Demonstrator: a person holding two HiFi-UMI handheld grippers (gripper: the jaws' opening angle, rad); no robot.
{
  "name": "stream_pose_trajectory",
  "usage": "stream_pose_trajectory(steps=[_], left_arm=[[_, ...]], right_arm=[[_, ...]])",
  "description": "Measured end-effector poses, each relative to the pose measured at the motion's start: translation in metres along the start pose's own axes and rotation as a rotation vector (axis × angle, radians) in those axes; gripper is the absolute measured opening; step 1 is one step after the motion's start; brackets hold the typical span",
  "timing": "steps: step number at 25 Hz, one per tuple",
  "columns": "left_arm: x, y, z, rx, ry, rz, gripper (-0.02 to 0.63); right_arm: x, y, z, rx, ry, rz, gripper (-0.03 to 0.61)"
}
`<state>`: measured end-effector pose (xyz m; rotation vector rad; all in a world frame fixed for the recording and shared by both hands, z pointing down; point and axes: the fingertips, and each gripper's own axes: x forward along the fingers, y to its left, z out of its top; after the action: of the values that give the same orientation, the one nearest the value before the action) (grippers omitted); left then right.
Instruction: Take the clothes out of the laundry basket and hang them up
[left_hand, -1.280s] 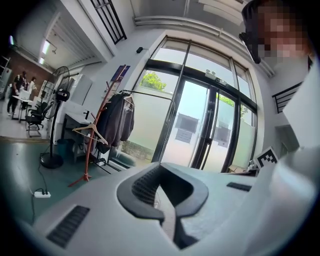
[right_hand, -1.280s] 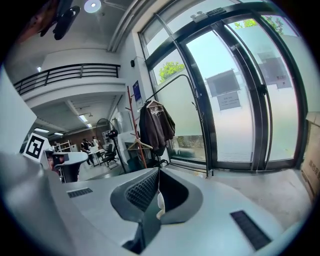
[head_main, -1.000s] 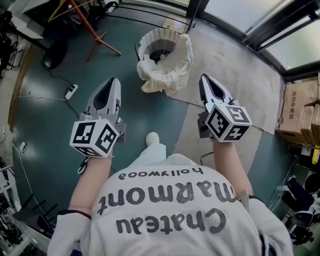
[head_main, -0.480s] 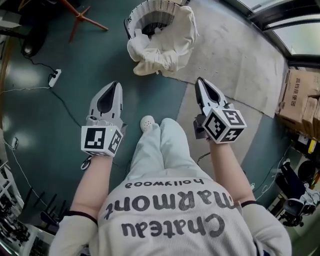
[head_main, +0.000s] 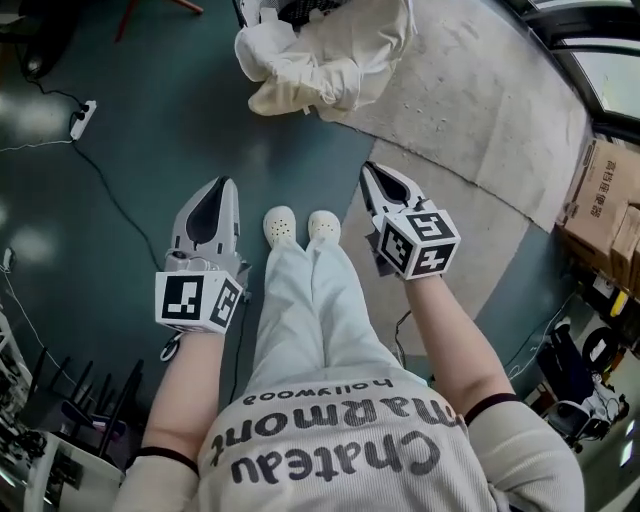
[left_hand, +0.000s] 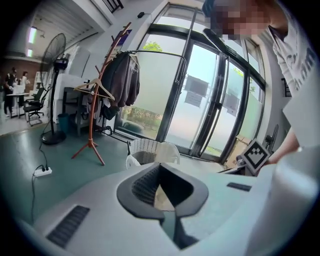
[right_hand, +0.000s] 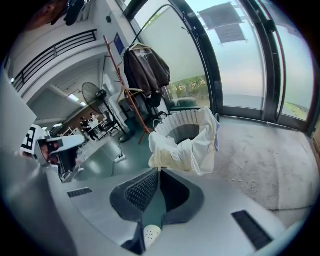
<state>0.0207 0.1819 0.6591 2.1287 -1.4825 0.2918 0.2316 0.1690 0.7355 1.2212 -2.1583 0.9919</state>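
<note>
While both my claws hang low on either side of my legs, neither holds anything: the left claw (left_hand: 159, 168) has its ribbed pads pressed together on nothing, and the right claw (right_hand: 157, 173) is shut and empty as well. The white wicker laundry basket (right_hand: 176, 121) stands ahead of me where the green floor (head_main: 150, 170) meets the grey mat (head_main: 470, 110), well apart from both claws. A cream garment (right_hand: 186, 148) spills over its near rim, with a bunched roll hanging outside at the left and a flatter panel draped over the right side. Whether it is one piece or several I cannot tell.

I judge the cloth soft, light and limp. It should slump as it lifts and trail down, and it may drag on the wicker. The basket looks light too, so a snag could tip it or slide it. I would open one claw and bite into the thick roll outside the rim, where several layers give the pads something to hold, keeping clear of the weave. A single thin edge could slip out. The orange coat stand (left_hand: 91, 116), with its bare wooden hanger (left_hand: 95, 90) and a dark jacket (left_hand: 122, 80), stands beyond the basket.
</note>
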Motion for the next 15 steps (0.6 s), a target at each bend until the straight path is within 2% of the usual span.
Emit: stream_pose_trajectory(steps=[4,6,7,15], left_arm=[[0.006,-0.004,-0.026,-0.007,0.01,-0.021,0.009],[0.015,0.0,-0.039,0.0,0.005,-0.025,0.009],[0.021,0.003,-0.045,0.0,0.0,-0.024,0.009],[0.089,0.031,-0.104,0.008,-0.002,-0.045,0.009]], right_arm=[[0.037,-0.022,-0.035,-0.031,0.057,-0.014,0.052],[0.06,-0.032,-0.051,-0.062,0.082,-0.021,0.175],[0.071,-0.037,-0.057,-0.07,0.088,-0.023,0.192],[0.157,-0.08,-0.098,-0.085,0.067,-0.045,0.23]])
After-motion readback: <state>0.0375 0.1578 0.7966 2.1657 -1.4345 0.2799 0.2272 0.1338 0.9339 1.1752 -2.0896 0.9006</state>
